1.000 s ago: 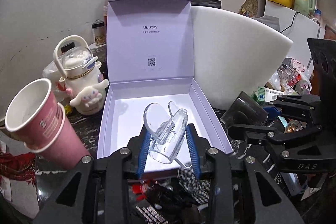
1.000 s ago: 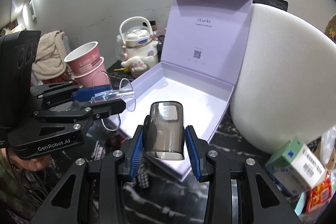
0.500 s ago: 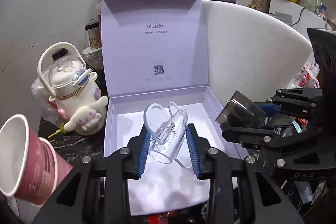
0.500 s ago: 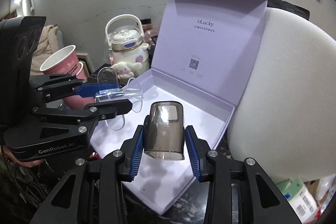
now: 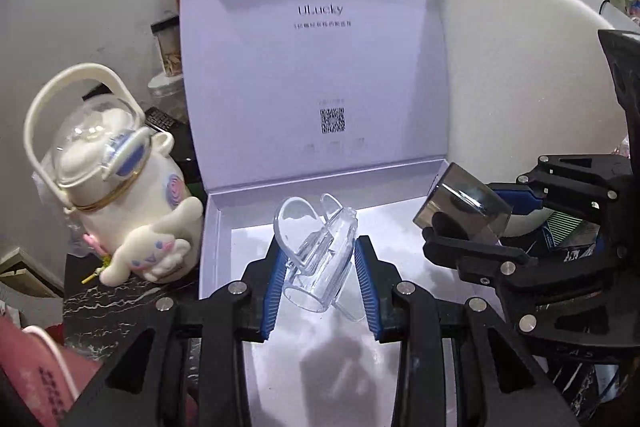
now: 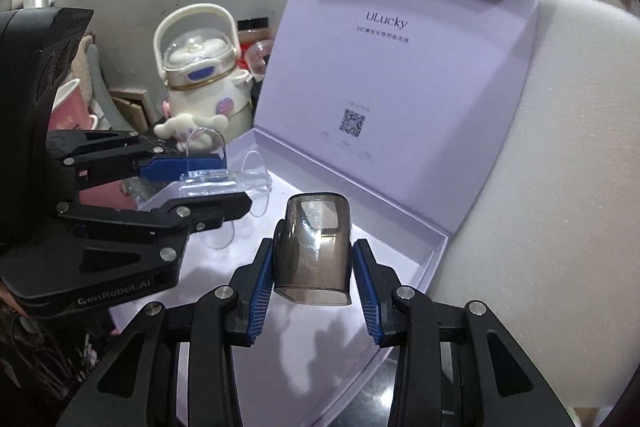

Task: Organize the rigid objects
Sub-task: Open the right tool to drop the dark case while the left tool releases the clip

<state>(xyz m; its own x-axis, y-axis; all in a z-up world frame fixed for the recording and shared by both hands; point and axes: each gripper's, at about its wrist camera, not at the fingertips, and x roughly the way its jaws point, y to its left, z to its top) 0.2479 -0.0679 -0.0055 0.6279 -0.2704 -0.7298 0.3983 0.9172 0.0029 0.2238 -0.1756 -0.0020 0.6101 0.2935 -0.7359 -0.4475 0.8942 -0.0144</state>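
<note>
At the left of the frame, a cartoon dog kettle [image 5: 116, 195] is seen on the dark desk [image 5: 100, 297], just beside the open purple box [image 5: 214, 239]. In the middle, a clear plastic piece [image 5: 320, 255] is gripped by the left gripper [image 5: 320, 283] above the box floor. At the right, a smoky plastic cap [image 6: 316, 251] is gripped by the right gripper [image 6: 314, 277]. The carrying step seems to be in hand. Next, both pieces probably need to be lowered and let go. Bare box floor is left below, but the box walls and the white foam [image 6: 560, 187] on the right should be missed.

"ULucky" on box lid [image 5: 316, 67]
</note>
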